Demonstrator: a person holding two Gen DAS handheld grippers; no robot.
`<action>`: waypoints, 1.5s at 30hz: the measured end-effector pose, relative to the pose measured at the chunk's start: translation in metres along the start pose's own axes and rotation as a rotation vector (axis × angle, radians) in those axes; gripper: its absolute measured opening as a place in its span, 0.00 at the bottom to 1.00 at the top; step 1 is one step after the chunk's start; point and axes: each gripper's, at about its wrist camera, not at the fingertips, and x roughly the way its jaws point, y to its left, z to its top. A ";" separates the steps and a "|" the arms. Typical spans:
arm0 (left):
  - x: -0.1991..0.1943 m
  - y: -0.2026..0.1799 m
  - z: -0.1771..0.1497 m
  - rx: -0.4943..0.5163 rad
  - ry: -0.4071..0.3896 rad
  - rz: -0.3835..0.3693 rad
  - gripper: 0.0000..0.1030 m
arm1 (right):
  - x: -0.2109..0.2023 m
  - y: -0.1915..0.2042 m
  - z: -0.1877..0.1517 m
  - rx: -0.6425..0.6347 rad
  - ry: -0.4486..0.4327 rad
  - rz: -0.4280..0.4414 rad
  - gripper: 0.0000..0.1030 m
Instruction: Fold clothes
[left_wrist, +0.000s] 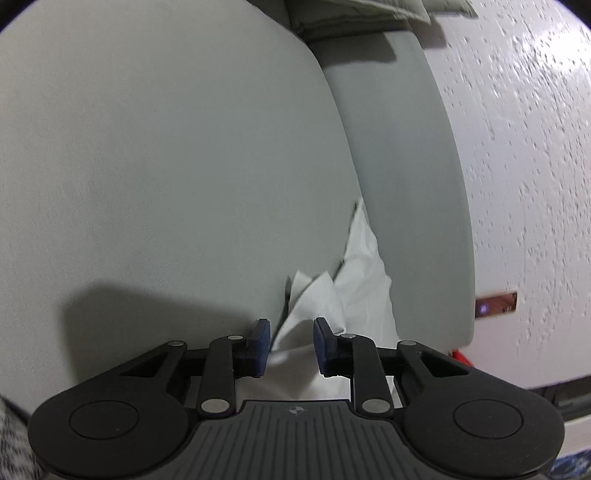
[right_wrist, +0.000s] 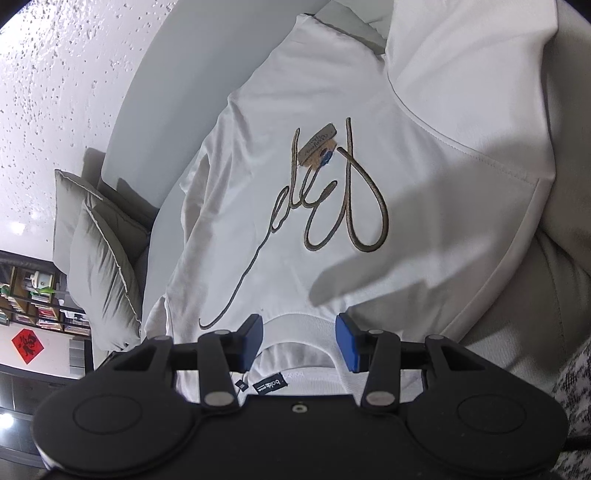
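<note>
left gripper (left_wrist: 291, 345) was low over the grey sofa seat (left_wrist: 166, 166), blue pads (left_wrist: 263, 347) parted by a narrow gap. a peak of white fabric (left_wrist: 325, 299) rose into that gap from below; neither pad visibly pressed on it, so no grip there, cloth just sat between the jaws. the fabric was bunched in the crease where the seat met the sofa's darker grey side panel (left_wrist: 402, 184). speckled white wall (left_wrist: 524, 147) was right of the panel, and the edge of a cushion showed at the top of the left wrist view.

right gripper (right_wrist: 300, 341) sat over the neckline of the white t-shirt (right_wrist: 295, 229), jaws about half open, the ribbed collar (right_wrist: 299, 328) running between the pads (right_wrist: 255, 343). pads looked clear of the cloth on both sides, nothing clamped. a dark neck label (right_wrist: 271, 386) was visible just behind the fingers.

the shirt lay spread on the sofa, print side up, brown script lettering (right_wrist: 332, 206) across the chest with a hang tag (right_wrist: 317, 146) resting on it. one side of the shirt was draped up over the sofa at the right of the right wrist view. two grey pillows (right_wrist: 99, 240) stood beside the shirt's far-left edge, close but whether touching couldn't be told. a bookshelf (right_wrist: 33, 299) and a red paper square (right_wrist: 27, 345) were in the background.
</note>
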 end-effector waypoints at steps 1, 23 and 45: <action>-0.008 -0.004 -0.001 0.075 0.017 0.031 0.22 | 0.000 0.000 0.000 0.000 0.000 0.001 0.41; -0.022 -0.031 -0.006 0.341 0.065 0.184 0.41 | 0.003 -0.008 0.003 0.035 0.008 0.043 0.42; 0.044 -0.072 -0.022 0.599 0.097 0.204 0.01 | 0.003 -0.009 0.003 0.062 0.013 0.039 0.42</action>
